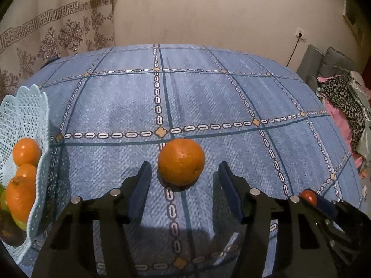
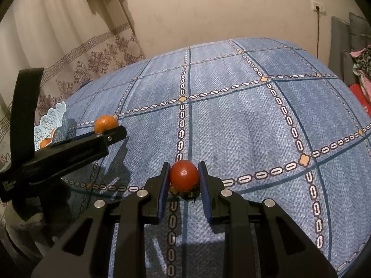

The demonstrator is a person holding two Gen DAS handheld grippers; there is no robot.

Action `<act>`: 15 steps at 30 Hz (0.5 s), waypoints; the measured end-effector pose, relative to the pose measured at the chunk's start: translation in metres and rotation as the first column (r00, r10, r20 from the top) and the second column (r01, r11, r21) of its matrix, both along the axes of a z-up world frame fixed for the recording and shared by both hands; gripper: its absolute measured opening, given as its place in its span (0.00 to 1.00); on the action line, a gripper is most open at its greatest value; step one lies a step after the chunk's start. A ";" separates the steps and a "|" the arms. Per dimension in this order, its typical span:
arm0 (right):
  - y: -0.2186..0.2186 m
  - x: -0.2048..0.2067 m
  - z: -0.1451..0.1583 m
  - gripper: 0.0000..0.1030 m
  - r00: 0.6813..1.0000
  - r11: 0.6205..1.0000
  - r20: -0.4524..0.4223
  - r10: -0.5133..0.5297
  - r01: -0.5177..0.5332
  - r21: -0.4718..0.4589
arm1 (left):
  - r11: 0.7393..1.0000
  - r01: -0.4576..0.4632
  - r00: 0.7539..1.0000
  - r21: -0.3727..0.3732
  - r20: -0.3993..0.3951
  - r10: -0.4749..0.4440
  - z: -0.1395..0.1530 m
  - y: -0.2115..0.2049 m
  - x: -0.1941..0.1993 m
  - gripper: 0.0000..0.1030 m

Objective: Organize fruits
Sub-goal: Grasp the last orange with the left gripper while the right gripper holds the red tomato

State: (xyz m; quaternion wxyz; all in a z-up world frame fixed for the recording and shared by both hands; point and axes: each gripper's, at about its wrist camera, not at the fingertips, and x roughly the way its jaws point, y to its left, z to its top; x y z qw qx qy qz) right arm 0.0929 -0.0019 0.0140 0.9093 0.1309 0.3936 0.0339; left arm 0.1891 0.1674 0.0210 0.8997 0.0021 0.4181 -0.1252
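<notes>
left gripper (image 1: 183, 176) jaws apart, orange (image 1: 181, 161) between tips, untouched | right gripper (image 2: 182, 176) clamped on red fruit (image 2: 183, 175) | basket (image 1: 27, 106) held oranges at left

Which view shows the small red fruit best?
The right wrist view: the red fruit sits centred between the right gripper's pads, whole outline visible. The left wrist view shows only a sliver behind the gripper hardware.

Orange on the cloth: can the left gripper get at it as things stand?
Probably yes. The orange lies on the tablecloth just ahead of the left gripper, whose jaws stand open wider than the fruit. Nothing lies between them; the basket sits off to the left.
</notes>
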 end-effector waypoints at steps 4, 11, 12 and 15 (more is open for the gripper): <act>0.000 0.000 0.000 0.24 1.000 1.000 0.000 0.000 0.000 -0.001 | 1.000 -0.003 1.000 -0.002 0.000 0.003 0.000 -0.001 0.005 0.57; 0.001 0.000 -0.002 0.24 1.000 1.000 0.001 0.002 -0.002 -0.004 | 1.000 -0.019 1.000 0.007 0.010 0.018 0.000 -0.001 0.005 0.38; 0.001 0.000 -0.002 0.24 1.000 1.000 0.001 0.002 -0.002 -0.005 | 1.000 -0.019 1.000 0.005 0.011 0.019 0.000 0.000 0.005 0.38; 0.000 0.000 -0.003 0.24 1.000 1.000 0.002 0.002 -0.002 -0.006 | 1.000 -0.017 1.000 0.016 0.021 0.017 0.001 -0.003 0.001 0.38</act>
